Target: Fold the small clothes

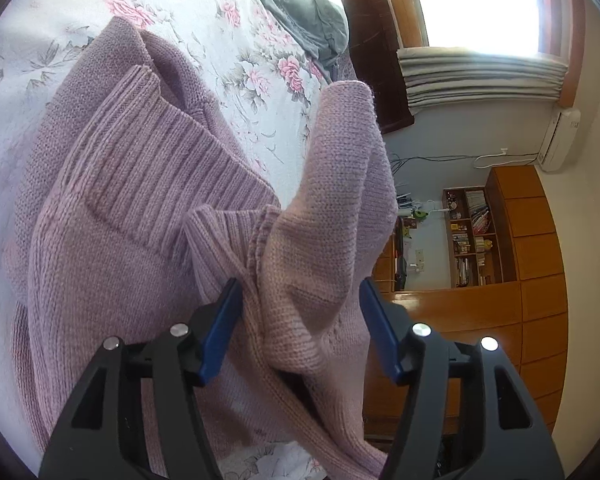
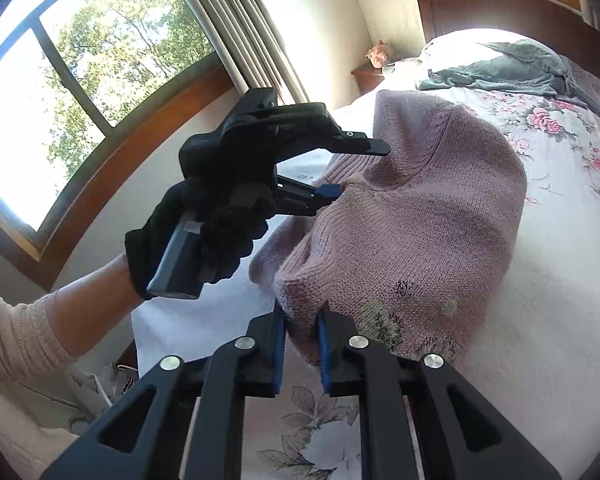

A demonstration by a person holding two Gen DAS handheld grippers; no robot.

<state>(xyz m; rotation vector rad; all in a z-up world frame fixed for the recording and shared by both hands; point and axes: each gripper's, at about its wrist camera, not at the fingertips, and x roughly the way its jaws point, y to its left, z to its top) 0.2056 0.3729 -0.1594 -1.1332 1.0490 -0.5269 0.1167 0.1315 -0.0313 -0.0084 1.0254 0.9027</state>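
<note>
Left wrist view first: your left gripper (image 1: 300,320) has its blue pads spread wide, with a bunched ridge of the mauve knitted sweater (image 1: 148,216) sitting between them. The pads aren't pinching anything as far as I can see, so I'd call it open around the fabric, not gripping. The ribbed hem or cuff band runs up the middle of the frame, and one flap of knit stands up toward the upper right, which makes me think the garment is being lifted from the other end.

Right wrist view backs that up: your right gripper (image 2: 300,344) at the bottom centre has its blue pads closed tight on a corner of the sweater, and the knit drapes away from it like a tent toward the upper right. That grip looks like the anchor that keeps the piece up off the white floral bedspread (image 2: 560,128) so a fold can be laid over. Your gloved left hand (image 2: 216,224) shows at centre left holding the other tool, its tip right at the sweater's edge.

A rumpled grey-green garment (image 2: 512,68) lies well apart, top right near the headboard.

My guess: the fold is only starting, and the left side needs to actually clamp before you carry anything over.
</note>
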